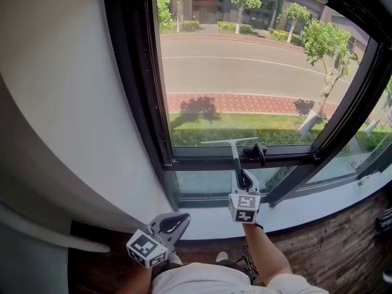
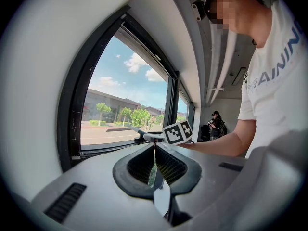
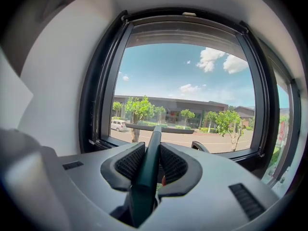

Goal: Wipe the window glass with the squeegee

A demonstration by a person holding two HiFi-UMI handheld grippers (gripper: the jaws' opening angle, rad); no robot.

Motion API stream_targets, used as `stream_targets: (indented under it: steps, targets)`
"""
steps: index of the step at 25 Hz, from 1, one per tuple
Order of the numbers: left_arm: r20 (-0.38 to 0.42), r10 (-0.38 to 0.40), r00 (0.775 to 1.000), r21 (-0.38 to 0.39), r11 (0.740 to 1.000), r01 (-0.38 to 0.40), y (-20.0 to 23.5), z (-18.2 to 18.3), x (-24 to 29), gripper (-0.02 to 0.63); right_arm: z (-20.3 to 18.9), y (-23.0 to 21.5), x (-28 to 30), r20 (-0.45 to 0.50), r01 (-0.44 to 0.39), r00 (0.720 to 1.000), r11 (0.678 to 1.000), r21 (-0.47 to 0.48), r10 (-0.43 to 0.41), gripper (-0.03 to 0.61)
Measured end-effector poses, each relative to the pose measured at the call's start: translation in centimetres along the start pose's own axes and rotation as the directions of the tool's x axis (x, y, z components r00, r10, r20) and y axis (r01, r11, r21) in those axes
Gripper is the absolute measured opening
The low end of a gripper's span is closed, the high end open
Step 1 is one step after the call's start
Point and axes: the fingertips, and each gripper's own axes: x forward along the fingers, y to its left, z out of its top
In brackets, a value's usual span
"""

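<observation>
Dark-green-handled squeegee (image 1: 233,157), pale blade. Handle clamped between jaws of right gripper (image 1: 243,180), pointing up toward the pane. Blade lies level at bottom edge of window glass (image 1: 245,72). Glass clear, dark-framed.

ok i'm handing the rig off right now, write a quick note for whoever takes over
Right gripper: shut on the squeegee handle. The blade sits at the bottom edge of the window glass, just left of the black window handle.
Left gripper: shut, empty, held low and away from the window.
Done: cannot tell how much has been wiped; no streaks or water show.
Left: probably raise the blade to the top and pull down, strip by strip, across the pane.
</observation>
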Motion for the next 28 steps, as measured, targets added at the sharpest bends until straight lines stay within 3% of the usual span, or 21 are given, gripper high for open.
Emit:
stream_targets:
  steps: [4,9,16,19,25,28]
  targets:
    - [0.011,0.017,1.000,0.000,1.000,-0.017,0.2,0.2,-0.2,0.023,2.7,0.0,-2.5,0.081,-0.007,0.997,1.000,0.026,0.005,0.100]
    - [0.034,0.047,0.998,0.004,0.999,-0.047,0.7,0.6,-1.0,0.023,7.7,0.3,-4.6,0.219,0.001,0.976,1.000,-0.028,0.005,0.100]
    - [0.039,0.078,0.996,0.002,0.997,-0.078,0.9,0.6,-2.4,0.023,12.5,0.6,-4.9,0.298,-0.009,0.954,0.998,-0.056,0.025,0.100]
    - [0.040,0.083,0.996,0.001,0.997,-0.084,0.8,0.5,-2.9,0.023,19.1,1.1,-5.7,0.437,-0.018,0.899,0.999,-0.048,0.037,0.100]
    - [0.054,0.079,0.995,0.008,0.997,-0.079,0.6,1.0,-3.4,0.023,34.8,2.8,-6.8,0.665,-0.009,0.746,1.000,-0.009,0.012,0.100]
    - [0.060,0.070,0.996,0.014,0.997,-0.071,0.6,1.3,-3.4,0.023,40.6,3.4,-6.5,0.709,0.002,0.706,1.000,0.016,-0.012,0.100]
